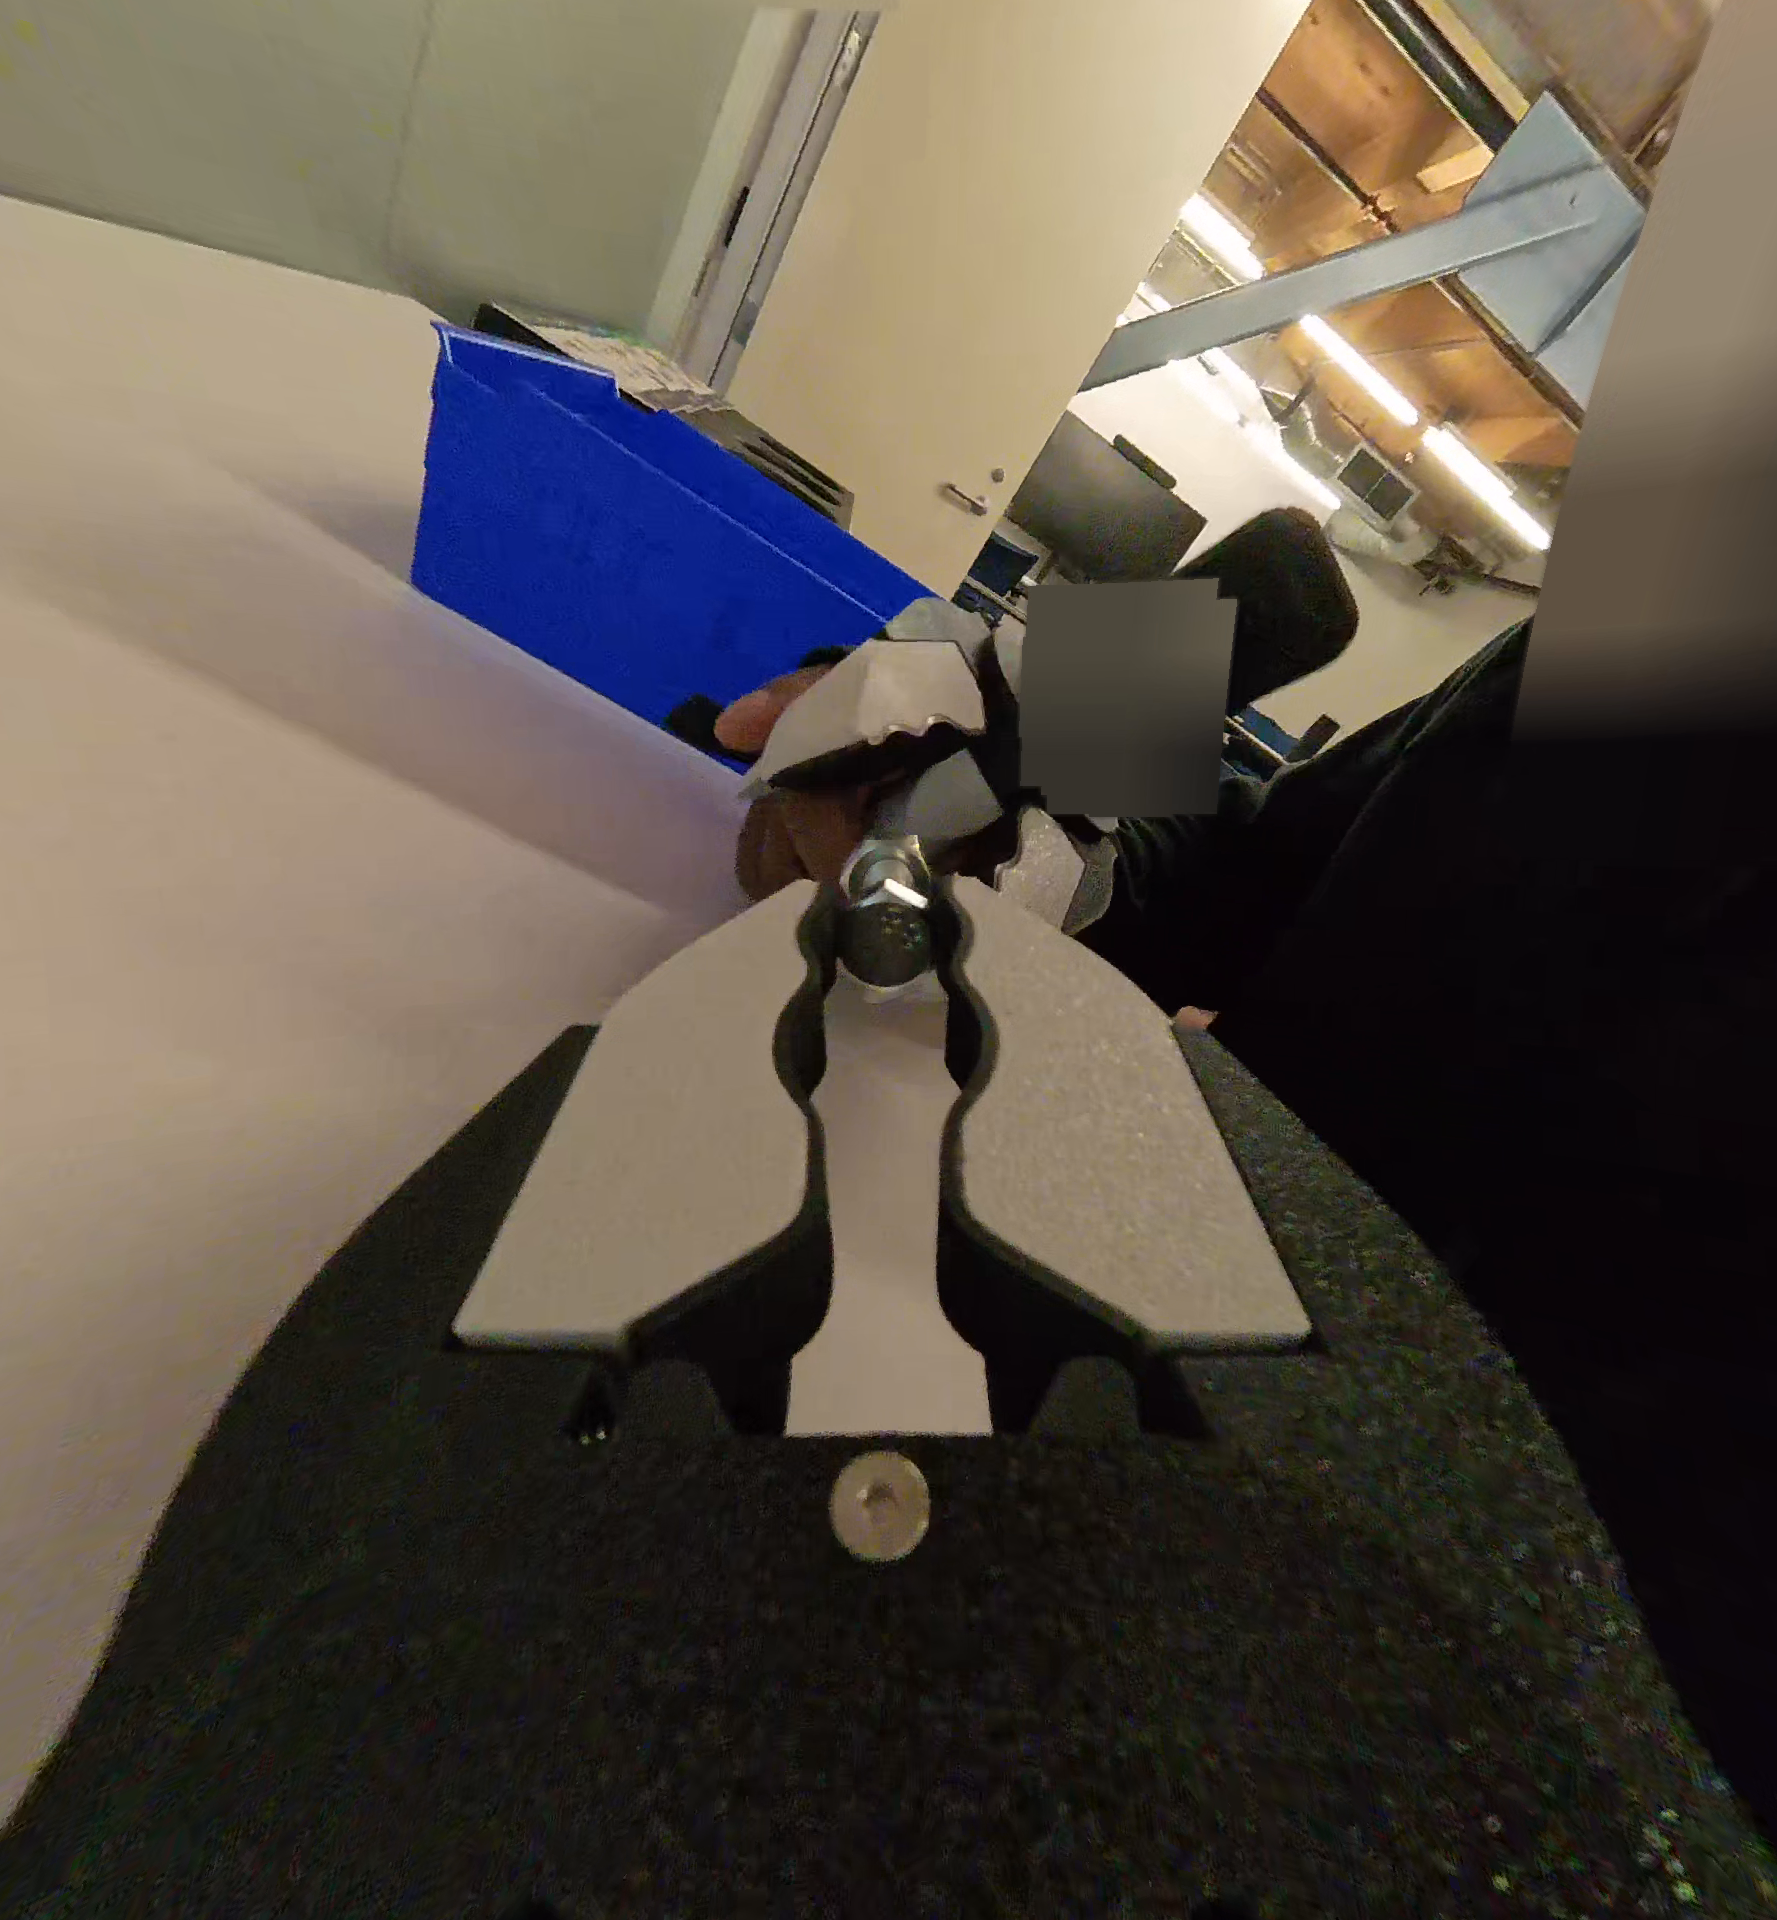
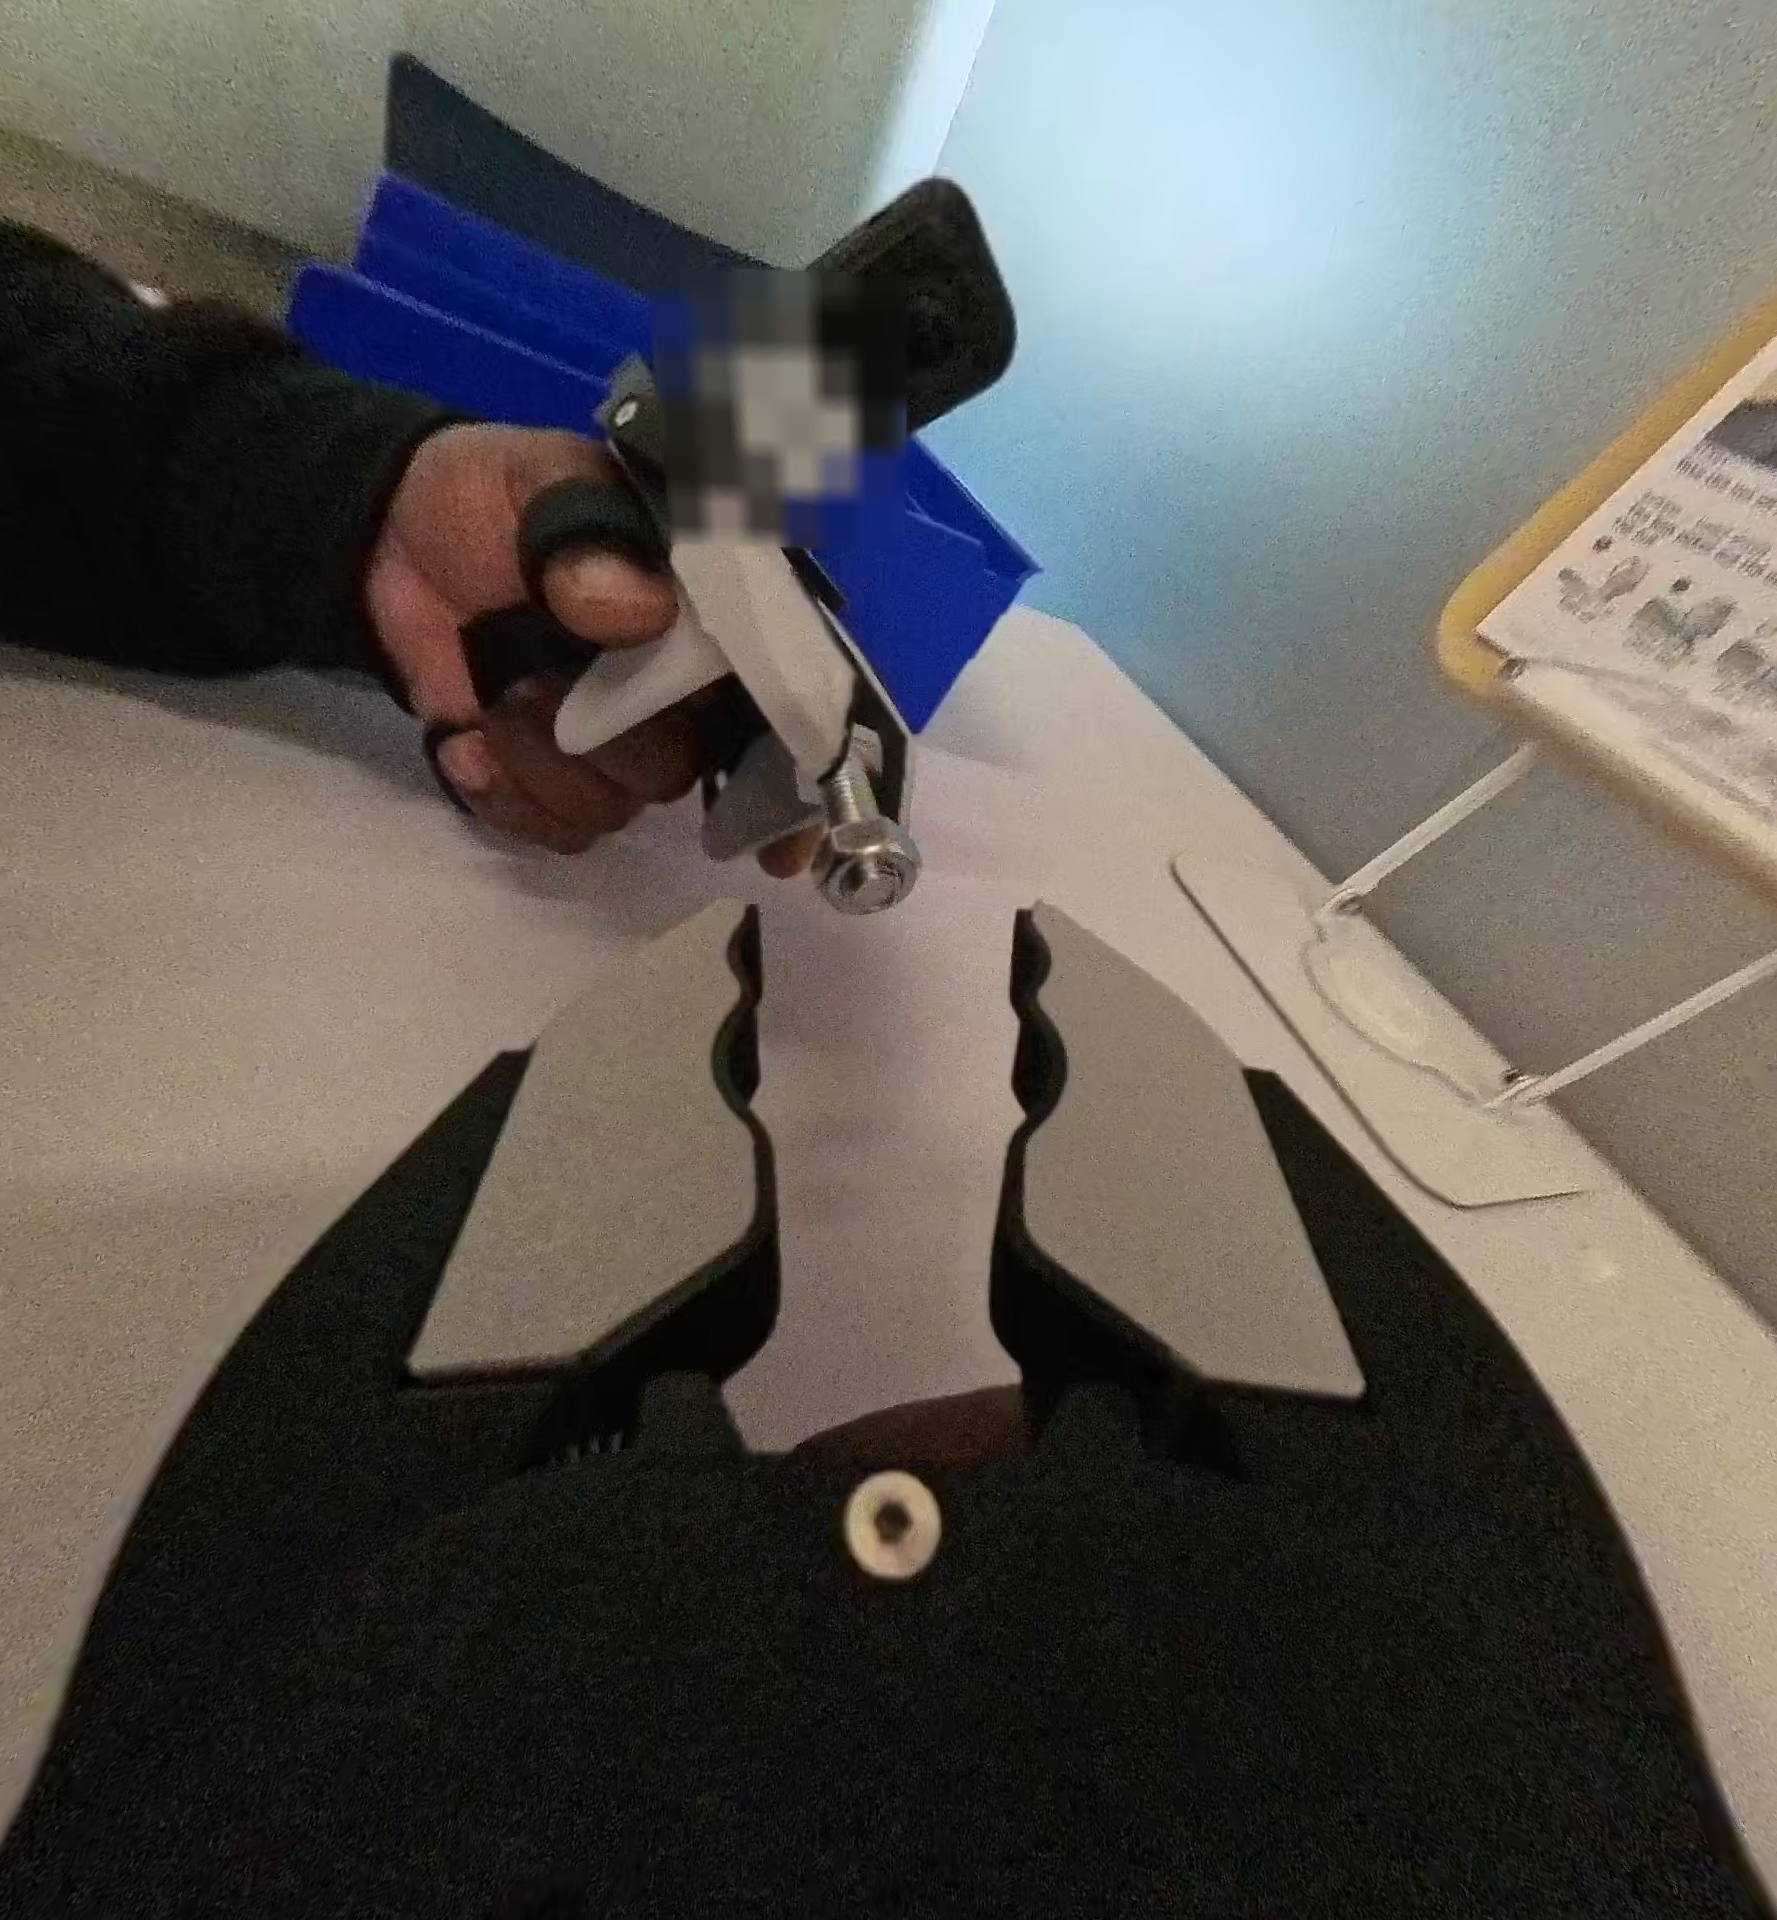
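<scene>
My left gripper is shut on the head end of a silver bolt, with both pads pressed on it. A silver nut sits on the bolt's shaft just beyond my fingertips. In the right wrist view the left gripper holds the bolt out above the white table, the nut at the near end. My right gripper is open and empty, and the nut hangs just ahead of its fingertips without touching them. The right gripper also shows in the left wrist view, jaws apart, facing the bolt.
A blue bin stands on the table behind the grippers; it also shows in the right wrist view. A wire stand with a printed sheet stands at the right edge. A person's dark sleeve reaches in from the left.
</scene>
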Tool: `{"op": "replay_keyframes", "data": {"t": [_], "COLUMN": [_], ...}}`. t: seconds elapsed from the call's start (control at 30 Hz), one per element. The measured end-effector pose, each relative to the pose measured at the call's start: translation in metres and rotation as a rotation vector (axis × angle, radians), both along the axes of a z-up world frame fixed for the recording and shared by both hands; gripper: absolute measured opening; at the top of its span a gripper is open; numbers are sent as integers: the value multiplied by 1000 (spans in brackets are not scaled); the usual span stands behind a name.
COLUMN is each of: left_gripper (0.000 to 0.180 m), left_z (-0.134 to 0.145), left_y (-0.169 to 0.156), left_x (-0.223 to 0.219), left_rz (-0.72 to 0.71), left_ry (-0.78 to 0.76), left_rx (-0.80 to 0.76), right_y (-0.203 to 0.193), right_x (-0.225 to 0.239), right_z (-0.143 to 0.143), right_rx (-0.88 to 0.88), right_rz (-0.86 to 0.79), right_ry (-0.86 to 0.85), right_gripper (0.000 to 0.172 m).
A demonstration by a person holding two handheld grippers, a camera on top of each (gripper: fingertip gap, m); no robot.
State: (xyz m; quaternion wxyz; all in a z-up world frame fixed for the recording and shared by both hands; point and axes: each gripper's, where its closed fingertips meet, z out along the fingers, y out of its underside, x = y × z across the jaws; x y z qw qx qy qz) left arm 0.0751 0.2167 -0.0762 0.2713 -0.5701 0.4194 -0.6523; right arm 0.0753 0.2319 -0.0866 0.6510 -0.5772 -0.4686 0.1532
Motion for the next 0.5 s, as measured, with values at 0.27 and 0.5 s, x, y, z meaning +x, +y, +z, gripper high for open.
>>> {"op": "replay_keyframes", "data": {"t": [0.27,0.5], "left_gripper": [17,17], "left_z": [-11,1], "left_y": [-5,-8], "left_x": [2,1], "left_rz": [-27,-1], "left_ry": [77,22], "left_rx": [41,217], "right_y": [-7,-13], "right_x": [-8,-8], "right_z": [-9,4], "right_rx": [-177,-824], "right_rz": [64,319], "right_ry": [6,452], "right_gripper": [19,24]}}
